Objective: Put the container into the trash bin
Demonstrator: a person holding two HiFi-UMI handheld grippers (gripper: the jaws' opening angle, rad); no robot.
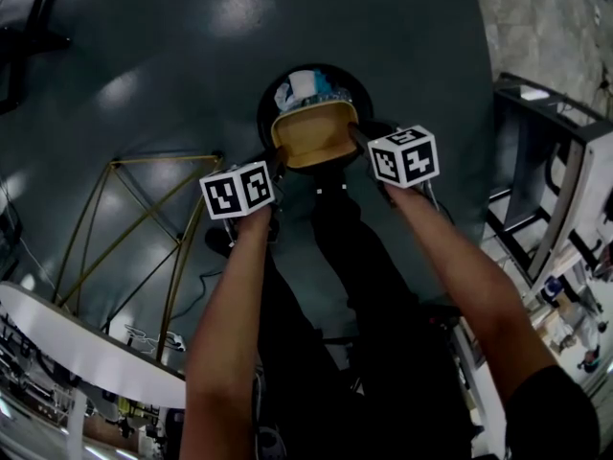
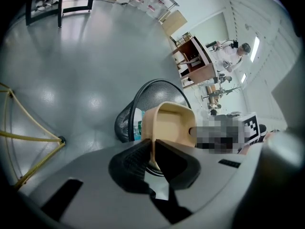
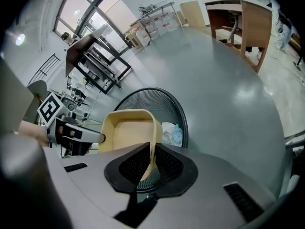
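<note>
Left gripper and right gripper both pinch the container over the trash bin. Next I'd just let go.

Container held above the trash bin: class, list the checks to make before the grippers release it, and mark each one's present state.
1. Left gripper shut on the container wall: ok.
2. Right gripper shut on the opposite wall: ok.
3. Container over the trash bin mouth: ok, though toward its near rim.
4. Container empty inside: ok.
5. Room in the bin beside the rubbish lying in it: cannot tell.
</note>
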